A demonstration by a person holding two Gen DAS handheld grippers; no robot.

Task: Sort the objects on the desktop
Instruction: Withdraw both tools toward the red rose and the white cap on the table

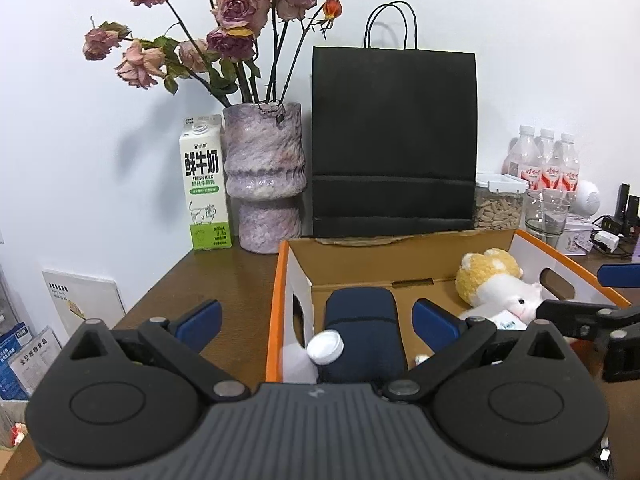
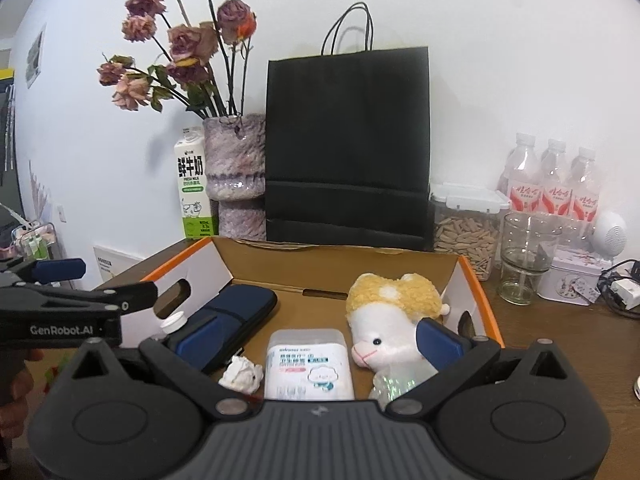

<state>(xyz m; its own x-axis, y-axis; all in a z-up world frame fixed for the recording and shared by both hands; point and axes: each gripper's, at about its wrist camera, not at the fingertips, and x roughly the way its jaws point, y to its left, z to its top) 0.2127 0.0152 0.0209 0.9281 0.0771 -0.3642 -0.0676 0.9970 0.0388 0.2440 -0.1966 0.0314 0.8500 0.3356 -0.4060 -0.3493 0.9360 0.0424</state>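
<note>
Both tongs, left (image 1: 318, 318) and right (image 2: 320, 334), gape empty over the cardboard box (image 2: 348, 266) holding a plush sheep (image 2: 394, 320), navy case (image 2: 236, 312) and tissue pack (image 2: 308, 364); behind stand a black bag (image 2: 348, 144) and vase (image 2: 236, 180).

Box top open, back and right side crowded.
Cardboard box (image 2: 476, 296) open from above; floor mostly taken by navy case (image 2: 236, 312), tissue pack (image 2: 308, 364), plush sheep (image 2: 396, 320) and crumpled paper (image 2: 242, 374), w/ a bare strip betw. case and sheep. Black bag (image 2: 348, 144) and vase (image 2: 238, 180) stand right behind the box. Jar (image 2: 466, 228), glass (image 2: 526, 256) and bottles (image 2: 554, 184) fill the right. Bare table (image 1: 208, 280) left of box.
</note>
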